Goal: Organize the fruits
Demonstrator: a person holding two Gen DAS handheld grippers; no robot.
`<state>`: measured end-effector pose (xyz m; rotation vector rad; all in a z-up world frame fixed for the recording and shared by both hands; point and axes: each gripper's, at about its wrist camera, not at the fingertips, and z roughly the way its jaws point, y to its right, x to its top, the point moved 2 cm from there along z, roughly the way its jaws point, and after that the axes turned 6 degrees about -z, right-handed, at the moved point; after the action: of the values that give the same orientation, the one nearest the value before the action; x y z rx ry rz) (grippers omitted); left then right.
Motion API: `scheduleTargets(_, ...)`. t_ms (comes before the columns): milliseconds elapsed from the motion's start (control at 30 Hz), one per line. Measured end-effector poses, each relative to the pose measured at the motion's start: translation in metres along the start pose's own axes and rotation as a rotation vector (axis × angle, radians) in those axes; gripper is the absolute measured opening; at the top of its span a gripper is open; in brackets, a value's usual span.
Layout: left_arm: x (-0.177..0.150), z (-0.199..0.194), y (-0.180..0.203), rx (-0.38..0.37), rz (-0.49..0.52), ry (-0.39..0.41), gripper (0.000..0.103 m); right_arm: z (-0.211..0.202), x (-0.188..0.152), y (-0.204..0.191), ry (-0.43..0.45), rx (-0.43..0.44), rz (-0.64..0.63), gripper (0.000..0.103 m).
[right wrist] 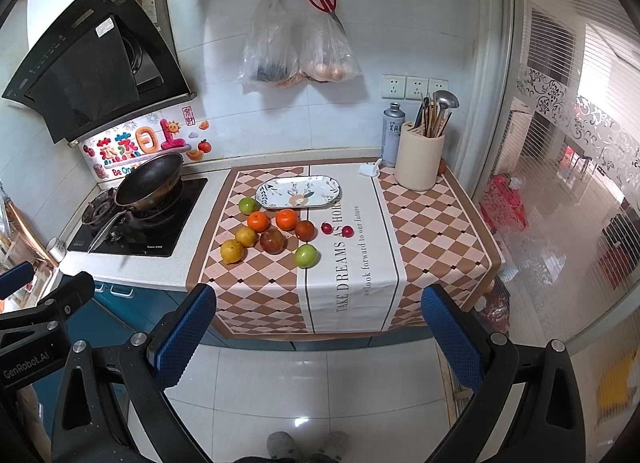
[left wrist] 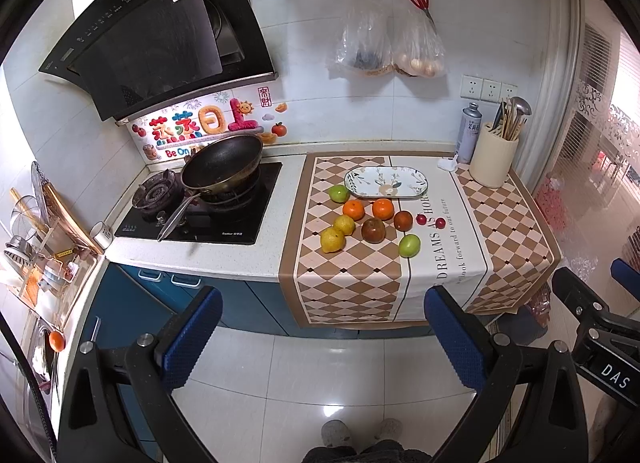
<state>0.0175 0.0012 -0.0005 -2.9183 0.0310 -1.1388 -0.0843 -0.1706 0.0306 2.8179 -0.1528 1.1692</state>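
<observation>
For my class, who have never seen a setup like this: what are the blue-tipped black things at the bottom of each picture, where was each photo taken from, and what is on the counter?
They are hand-held grasping tools; a person carries one in each hand. Each photo comes from a wide-angle camera on one tool, looking along its two blue-padded fingers. One view shows the left tool, the other the right tool. Both are open, held back over the floor, holding nothing. On the patterned cloth lie an empty oval plate and loose fruits in front of it: two oranges, two lemons, green, dark red and small red ones. A pan sits on the stove to the left.
</observation>
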Motion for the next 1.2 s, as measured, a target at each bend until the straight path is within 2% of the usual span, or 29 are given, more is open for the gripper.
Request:
scheduleTargets(200, 0.006, -0.005, 0.011, -0.001, 0.007, 0.005, 0.103, 0.000, 0.000, 0.000, 0.000, 0.000, 0.001, 0.103)
scheduleTargets(867, 0.004, -0.005, 0.012, 0.000, 0.005, 0.005, 0.103, 0.004, 0.002, -0.002, -0.007, 0.002, -0.002, 0.103)
scheduleTargets(1067, 0.005, 0.000, 0.015, -0.036, -0.001, -0.007, 0.103, 0.014, 0.000, -0.007, -0.022, 0.010, 0.018, 0.103)
scheduleTargets(1133, 0.005, 0.008, 0.012, -0.040, -0.001, 0.007, 0.103, 0.025, 0.001, -0.014, -0.026, 0.026, 0.041, 0.103)
scheduleTargets(1200, 0.005, 0.020, 0.002, -0.010, -0.002, 0.045, 0.103, 0.033, -0.002, -0.020, 0.002, 0.040, 0.070, 0.103)
